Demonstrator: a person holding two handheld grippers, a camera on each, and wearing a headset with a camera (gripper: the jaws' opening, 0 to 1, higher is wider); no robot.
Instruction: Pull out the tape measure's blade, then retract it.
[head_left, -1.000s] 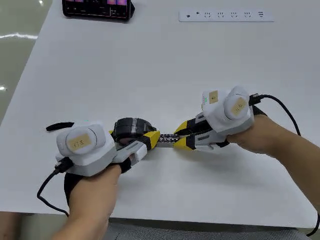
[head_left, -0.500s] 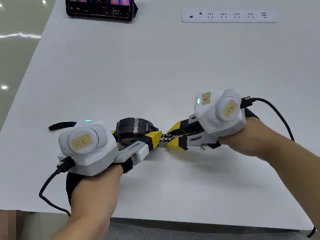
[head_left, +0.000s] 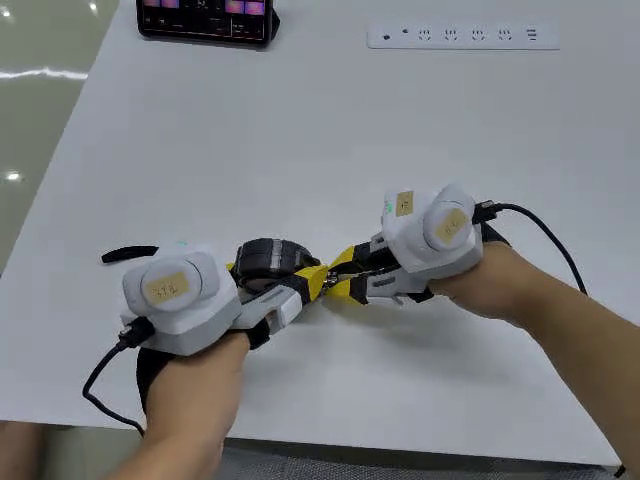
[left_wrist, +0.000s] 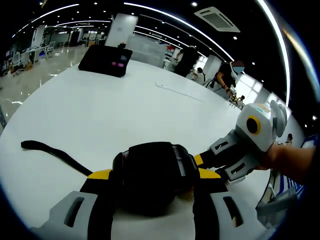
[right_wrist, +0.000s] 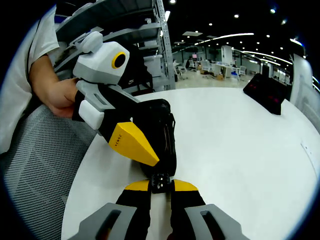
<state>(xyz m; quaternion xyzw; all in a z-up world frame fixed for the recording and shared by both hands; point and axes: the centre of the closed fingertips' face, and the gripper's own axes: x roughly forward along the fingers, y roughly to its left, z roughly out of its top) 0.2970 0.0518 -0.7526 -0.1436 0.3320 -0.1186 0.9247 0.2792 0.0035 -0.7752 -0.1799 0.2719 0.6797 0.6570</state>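
A black tape measure (head_left: 268, 255) lies on the white table (head_left: 300, 130), and my left gripper (head_left: 272, 272) is shut on its case. In the left gripper view the case (left_wrist: 152, 170) sits between the yellow-tipped jaws of the left gripper (left_wrist: 155, 179). My right gripper (head_left: 335, 277) meets it from the right, shut on the blade's end hook (right_wrist: 160, 181) right at the case's mouth. The right gripper view has its own gripper (right_wrist: 161, 187) on the hook, the case (right_wrist: 161, 127) just beyond, and the left gripper's yellow finger (right_wrist: 132, 142) beside it. Hardly any blade shows.
The tape measure's black wrist strap (head_left: 130, 253) trails left on the table. A white power strip (head_left: 463, 37) and a dark screen device (head_left: 207, 18) lie at the far edge. The table's near edge (head_left: 400, 455) runs just behind both hands. People stand in the background (left_wrist: 227, 77).
The right gripper has moved left toward the case, and the short stretch of blade between the two grippers has gone back in. The left gripper has held still.
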